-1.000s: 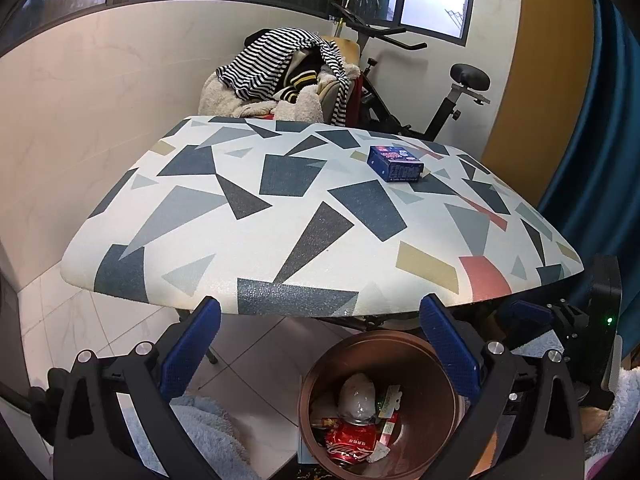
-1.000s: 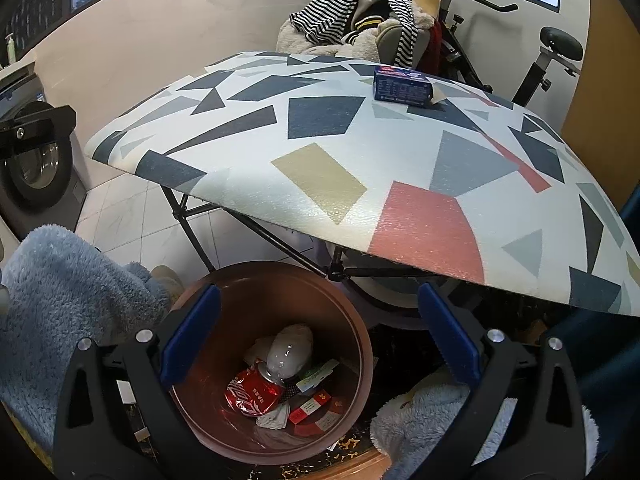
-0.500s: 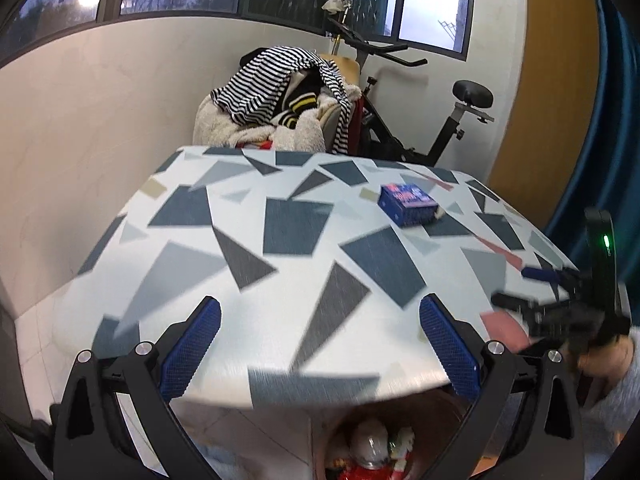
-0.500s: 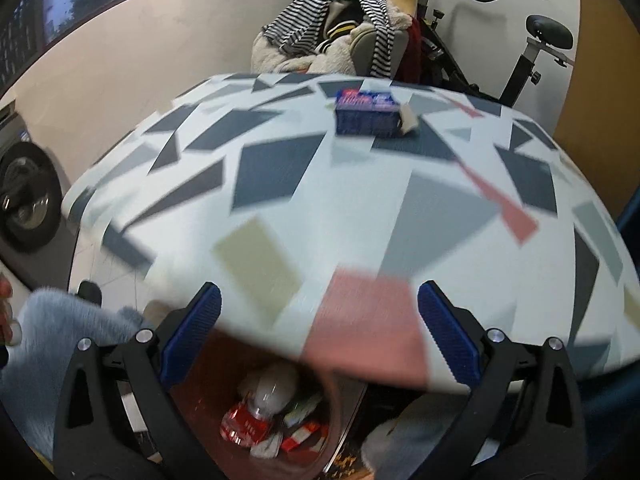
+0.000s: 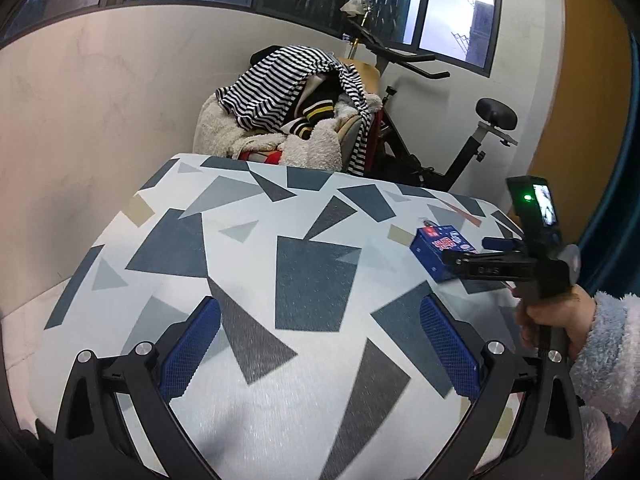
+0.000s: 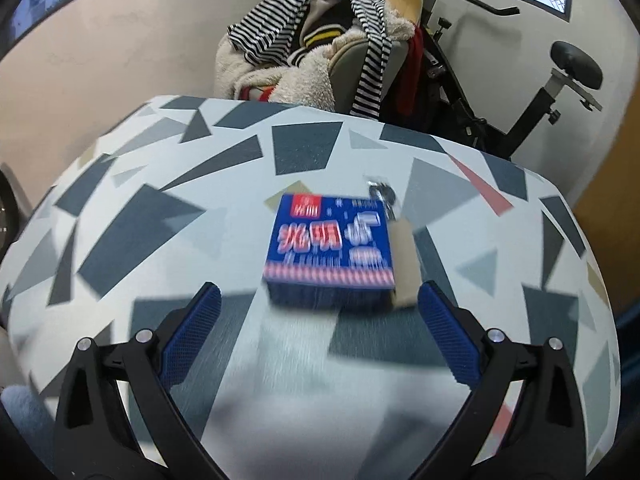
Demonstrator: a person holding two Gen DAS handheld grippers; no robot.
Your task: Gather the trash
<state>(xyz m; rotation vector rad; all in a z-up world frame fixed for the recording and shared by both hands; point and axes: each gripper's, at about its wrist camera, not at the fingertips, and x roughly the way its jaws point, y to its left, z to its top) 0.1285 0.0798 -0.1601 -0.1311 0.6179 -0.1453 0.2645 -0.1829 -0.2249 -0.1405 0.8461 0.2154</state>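
A blue carton [image 6: 330, 250] with red and white print lies flat on the table [image 6: 160, 240] with its geometric-patterned cloth; a pale flap sticks out at its right side. My right gripper [image 6: 320, 326] is open just short of the carton, fingers apart wider than it. In the left wrist view the same carton [image 5: 438, 250] sits at the right, with the right gripper [image 5: 466, 254] coming in from the right and a hand [image 5: 552, 320] on its grip. My left gripper [image 5: 320, 338] hovers open over the near part of the table, holding nothing.
Behind the table stands a chair piled with striped and fluffy clothes [image 5: 296, 120], and an exercise bike [image 5: 468, 144] is by the wall. A small crumpled foil scrap [image 6: 382, 192] lies beyond the carton. The trash bin is out of view.
Both grippers rose from the bin under the table to above the tabletop. The right gripper then moved forward close to the blue carton.
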